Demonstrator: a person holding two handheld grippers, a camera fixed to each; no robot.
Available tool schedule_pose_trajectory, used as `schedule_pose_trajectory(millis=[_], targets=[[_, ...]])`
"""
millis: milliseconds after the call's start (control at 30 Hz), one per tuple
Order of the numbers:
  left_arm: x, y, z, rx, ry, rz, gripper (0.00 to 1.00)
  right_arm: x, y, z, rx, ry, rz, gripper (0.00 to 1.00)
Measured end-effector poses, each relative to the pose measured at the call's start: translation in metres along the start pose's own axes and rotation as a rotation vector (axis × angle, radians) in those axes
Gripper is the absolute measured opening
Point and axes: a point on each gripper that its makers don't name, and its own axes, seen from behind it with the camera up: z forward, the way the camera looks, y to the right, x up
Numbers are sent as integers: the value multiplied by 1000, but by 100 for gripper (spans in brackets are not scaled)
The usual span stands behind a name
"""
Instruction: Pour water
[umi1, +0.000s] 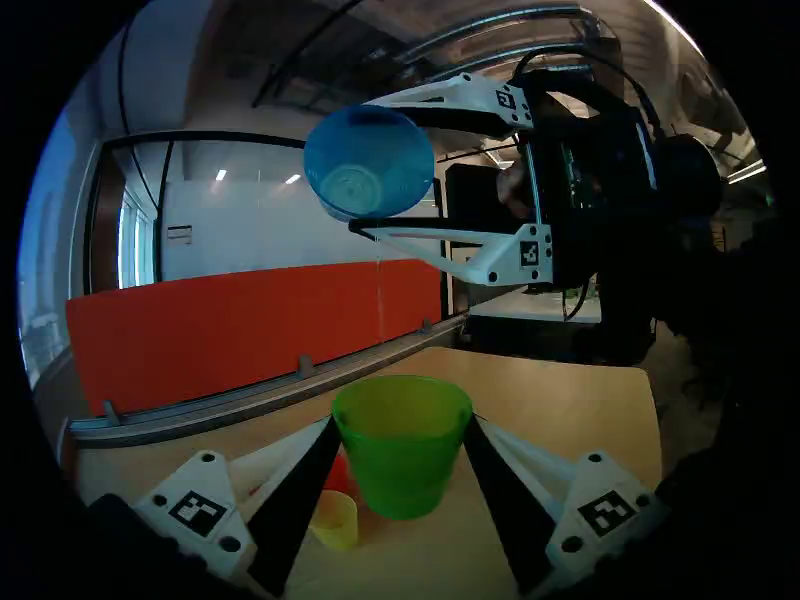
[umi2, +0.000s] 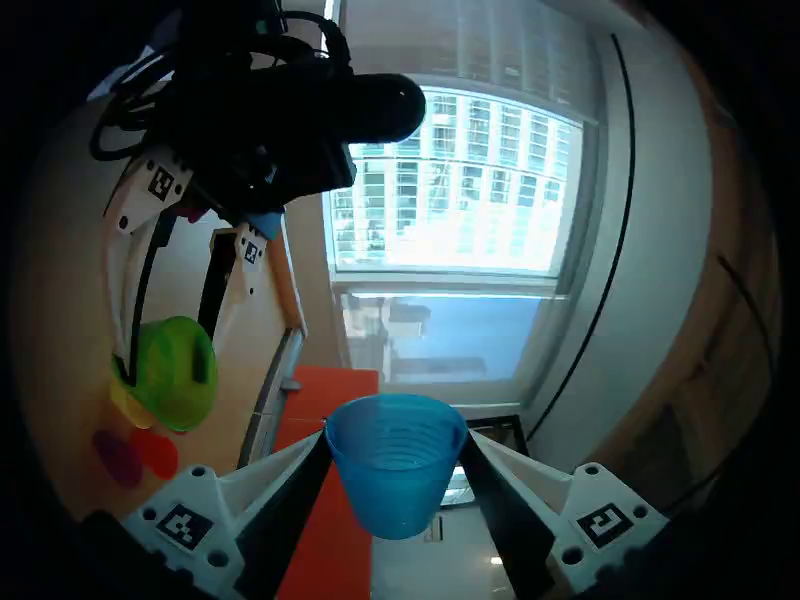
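A green cup (umi1: 400, 470) stands upright on the wooden table (umi1: 570, 400), and my left gripper (umi1: 400, 430) is shut on it. Above it hangs a blue cup (umi1: 368, 162), tipped onto its side with its mouth facing me, with my right gripper (umi1: 362, 165) shut on it. A thin stream of water (umi1: 381, 300) falls from the blue cup's rim toward the green cup. In the right gripper view the blue cup (umi2: 398, 465) sits between my right gripper (umi2: 398, 445) fingers. Farther off there, the left gripper (umi2: 170, 365) holds the green cup (umi2: 175, 372).
A small yellow cup (umi1: 335, 518) and a red cup (umi1: 342, 475) stand on the table by the left finger. An orange partition (umi1: 250, 330) with a metal rail runs along the table's far edge. Red and purple cups (umi2: 140, 455) lie beside the green one. A large window (umi2: 450, 180) lies beyond.
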Motion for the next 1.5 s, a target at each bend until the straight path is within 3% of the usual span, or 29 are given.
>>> schedule_pose_trajectory(millis=[467,767,967,1267,1500], targets=[[2,-1,-1,1,3,-1,86,1,1,2,-1,3,5,91],[2,-3,-1,6,5,-1,86,0,1,-2,-1,13,105,91],[3,-4,-2,10,8,2,86,2,2,-7,-4,20,237,91],[7,-2,-3,11,15,4,86,0,0,-12,-19,20,547,91],[7,-3,-3,16,16,5,86,8,-10,-15,12,46,763,91]])
